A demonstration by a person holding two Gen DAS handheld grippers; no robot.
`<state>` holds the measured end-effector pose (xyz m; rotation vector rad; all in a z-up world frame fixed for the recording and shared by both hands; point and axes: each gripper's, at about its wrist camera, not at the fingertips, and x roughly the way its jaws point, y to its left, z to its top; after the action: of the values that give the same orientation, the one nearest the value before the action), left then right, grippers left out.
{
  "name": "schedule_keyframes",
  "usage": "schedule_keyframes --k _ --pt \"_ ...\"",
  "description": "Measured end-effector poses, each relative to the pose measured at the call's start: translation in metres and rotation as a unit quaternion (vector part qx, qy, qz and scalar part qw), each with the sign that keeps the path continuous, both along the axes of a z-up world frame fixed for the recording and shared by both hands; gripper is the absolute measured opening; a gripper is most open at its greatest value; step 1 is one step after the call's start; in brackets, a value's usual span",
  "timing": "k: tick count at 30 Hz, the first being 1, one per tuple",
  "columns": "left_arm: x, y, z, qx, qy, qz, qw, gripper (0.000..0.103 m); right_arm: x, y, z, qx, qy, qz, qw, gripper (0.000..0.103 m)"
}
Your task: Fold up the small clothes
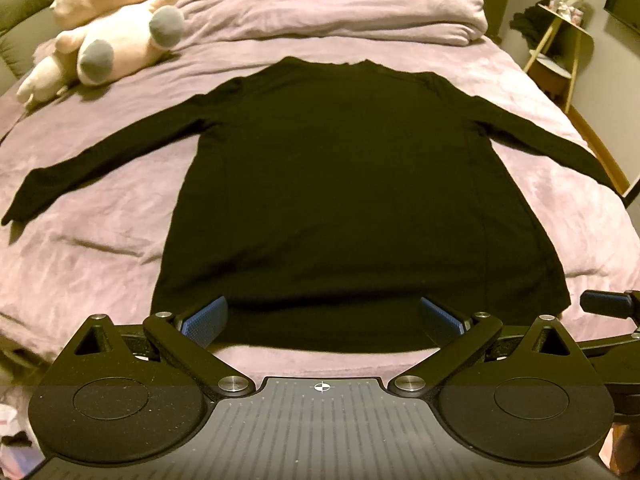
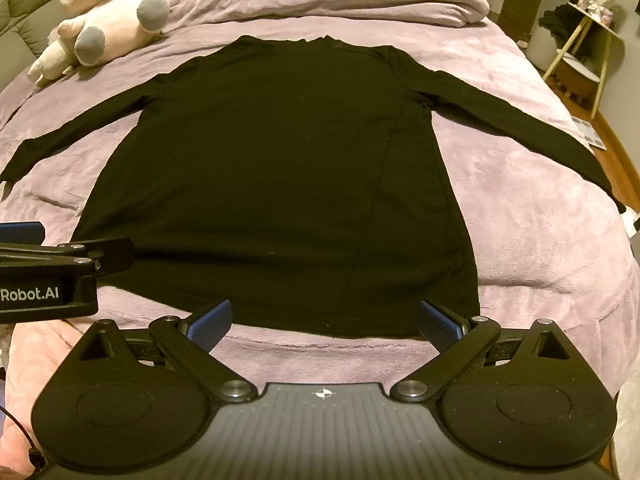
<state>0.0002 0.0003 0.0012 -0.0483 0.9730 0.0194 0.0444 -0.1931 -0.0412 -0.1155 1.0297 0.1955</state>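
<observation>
Pink bed (image 1: 100, 208) holds a flat black shirt (image 1: 328, 184). Both my left gripper (image 1: 322, 320) and right gripper (image 2: 324, 322) have jaws wide, empty, by its hem; folding hasn't started, so I grab a sleeve.

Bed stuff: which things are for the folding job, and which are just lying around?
For the job: black long-sleeved shirt, left gripper, right gripper.

Just lying around: plush toys, bunched duvet, side table.

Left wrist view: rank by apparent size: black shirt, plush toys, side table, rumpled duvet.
1. black shirt, spread flat, fills mid-frame
2. rumpled duvet at the bed's far end
3. plush toys
4. side table, smallest

Fisheye and distance shrink the far items, so this is apparent size only.
</observation>
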Motion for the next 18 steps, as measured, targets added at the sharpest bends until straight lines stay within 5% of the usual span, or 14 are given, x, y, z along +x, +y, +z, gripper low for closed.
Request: schedule_keyframes --k 18 --pt "-0.0037 0.0002 -0.0004 0.001 0.004 0.005 1.0 0.103 -0.0034 0.001 0.0034 0.003 -0.002 0.001 1.0 0.099"
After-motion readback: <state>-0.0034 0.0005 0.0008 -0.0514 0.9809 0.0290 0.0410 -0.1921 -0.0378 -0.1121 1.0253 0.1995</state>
